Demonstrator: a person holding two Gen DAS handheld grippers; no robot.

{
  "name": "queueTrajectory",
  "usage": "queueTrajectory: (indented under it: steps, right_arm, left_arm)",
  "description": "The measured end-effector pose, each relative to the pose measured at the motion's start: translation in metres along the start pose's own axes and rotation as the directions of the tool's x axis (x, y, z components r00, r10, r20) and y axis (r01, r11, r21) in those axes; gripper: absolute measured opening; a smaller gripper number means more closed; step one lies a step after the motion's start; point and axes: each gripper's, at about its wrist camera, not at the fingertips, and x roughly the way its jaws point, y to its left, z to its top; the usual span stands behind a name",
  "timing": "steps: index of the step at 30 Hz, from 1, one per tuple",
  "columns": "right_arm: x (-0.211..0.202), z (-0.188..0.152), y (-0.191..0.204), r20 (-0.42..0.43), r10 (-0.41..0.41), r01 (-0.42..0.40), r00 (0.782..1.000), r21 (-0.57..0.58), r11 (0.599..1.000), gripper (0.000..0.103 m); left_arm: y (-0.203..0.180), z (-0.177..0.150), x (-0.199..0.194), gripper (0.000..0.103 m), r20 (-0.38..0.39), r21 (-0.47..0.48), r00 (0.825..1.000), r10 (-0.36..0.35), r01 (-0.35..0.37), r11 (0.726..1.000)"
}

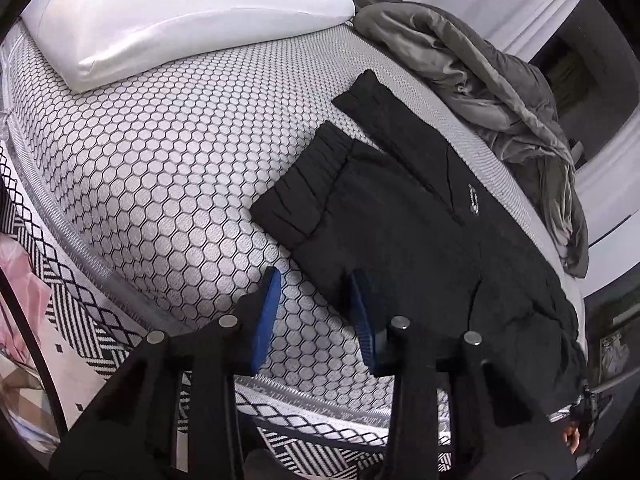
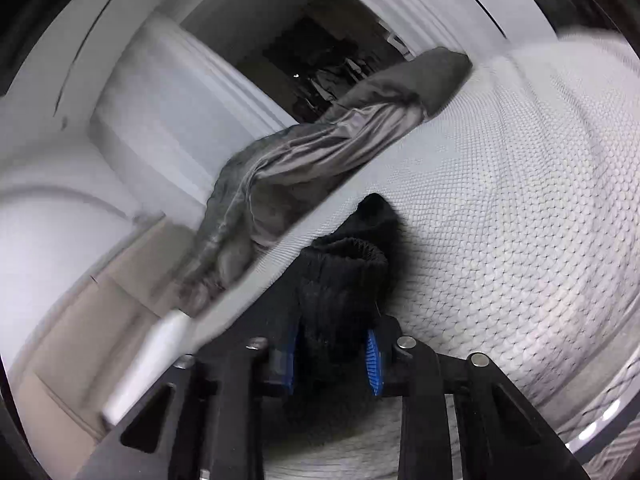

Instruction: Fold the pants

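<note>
Black pants (image 1: 404, 216) lie on the honeycomb-patterned mattress (image 1: 168, 168), waistband toward the pillow, legs running off to the lower right. My left gripper (image 1: 316, 280) is open and empty, hovering over the mattress at the pants' near edge; its right finger (image 1: 362, 312) overlaps the black cloth. In the right wrist view, my right gripper (image 2: 332, 344) is shut on a bunched ribbed cuff of the pants (image 2: 344, 280), held just above the mattress (image 2: 520, 220) near its edge. That view is blurred by motion.
A white pillow (image 1: 180, 16) lies at the head of the bed. A crumpled grey blanket (image 1: 500, 80) lies along the far side and hangs over the edge; it also shows in the right wrist view (image 2: 320, 152). A patterned rug (image 1: 80, 320) covers the floor.
</note>
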Motion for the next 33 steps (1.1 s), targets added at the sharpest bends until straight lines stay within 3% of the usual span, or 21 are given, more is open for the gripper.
queueTrajectory:
  steps: [1,2,3,6,8,11,15,17,18,20,22,25,28,30,31,33]
  right_arm:
    - [0.009,-0.001,-0.010,-0.049,-0.075,0.077,0.996,0.027,0.997,0.047]
    - [0.015,-0.008,-0.023,-0.105,-0.154,0.161,0.982,0.059,0.985,0.047]
    - [0.019,-0.013,-0.032,-0.138,-0.166,0.180,0.976,0.092,0.979,0.047]
    - [0.003,-0.027,-0.036,-0.094,-0.094,0.108,0.991,0.154,0.982,0.054]
    - [-0.007,-0.035,-0.031,-0.066,-0.071,0.081,0.995,0.170,0.982,0.065]
    - [-0.005,-0.045,-0.025,-0.088,0.022,-0.005,0.996,0.191,0.982,0.065]
    - [0.008,-0.045,-0.009,-0.111,0.010,0.011,0.994,0.187,0.982,0.065]
    - [0.016,-0.035,-0.010,-0.098,0.021,0.002,0.995,0.226,0.974,0.064]
    - [0.017,-0.032,-0.013,-0.089,0.010,0.011,0.996,0.239,0.971,0.064]
    - [0.020,-0.029,-0.015,-0.080,-0.037,0.057,0.996,0.268,0.962,0.032]
    - [0.008,-0.025,-0.026,-0.079,-0.054,0.073,0.995,0.266,0.961,0.020]
    - [-0.004,-0.027,-0.026,-0.068,-0.066,0.079,0.995,0.213,0.974,0.019]
    - [-0.005,-0.034,-0.037,-0.098,-0.079,0.098,0.992,0.205,0.974,0.031]
    - [-0.010,-0.035,-0.045,-0.104,-0.059,0.084,0.993,0.252,0.964,0.037]
    - [-0.016,-0.033,-0.042,-0.089,-0.081,0.100,0.993,0.243,0.965,0.046]
    - [-0.033,-0.031,-0.032,-0.047,-0.185,0.191,0.982,0.171,0.967,0.049]
  left_arm:
    - [-0.001,-0.002,0.000,0.033,0.001,0.007,1.000,-0.002,0.002,1.000]
    - [-0.001,-0.003,0.000,0.033,0.000,0.014,1.000,0.002,-0.002,1.000]
    - [-0.002,-0.004,-0.001,0.033,-0.002,0.019,1.000,0.008,-0.008,1.000]
    - [-0.002,-0.008,-0.011,0.033,0.001,0.011,1.000,-0.015,0.015,1.000]
    - [-0.004,-0.009,-0.015,0.034,0.013,0.004,0.998,-0.056,0.056,0.998]
    - [-0.009,-0.005,0.000,0.034,-0.002,-0.017,0.996,-0.090,0.090,0.996]
    - [-0.009,0.008,0.029,0.033,0.013,-0.103,0.994,-0.105,0.106,0.989]
    - [-0.009,0.013,0.032,0.000,0.053,-0.128,0.995,-0.088,0.094,0.987]
    - [-0.009,0.014,0.031,0.000,0.063,-0.137,0.994,-0.093,0.101,0.985]
    - [-0.006,0.012,0.023,0.000,0.107,-0.140,0.989,-0.101,0.116,0.983]
    - [-0.001,0.008,0.017,0.000,0.119,-0.119,0.990,-0.081,0.095,0.988]
    - [0.011,0.002,0.026,0.001,0.068,-0.116,0.995,-0.074,0.082,0.990]
    - [0.014,0.003,0.027,0.004,0.058,-0.115,0.995,-0.078,0.085,0.990]
    - [0.010,0.004,0.016,0.012,0.082,-0.093,0.996,-0.044,0.051,0.994]
    - [0.006,0.004,0.010,0.019,0.104,-0.074,0.995,-0.010,0.018,0.997]
    - [-0.010,0.005,-0.007,0.029,0.173,-0.010,0.983,0.058,-0.057,0.998]
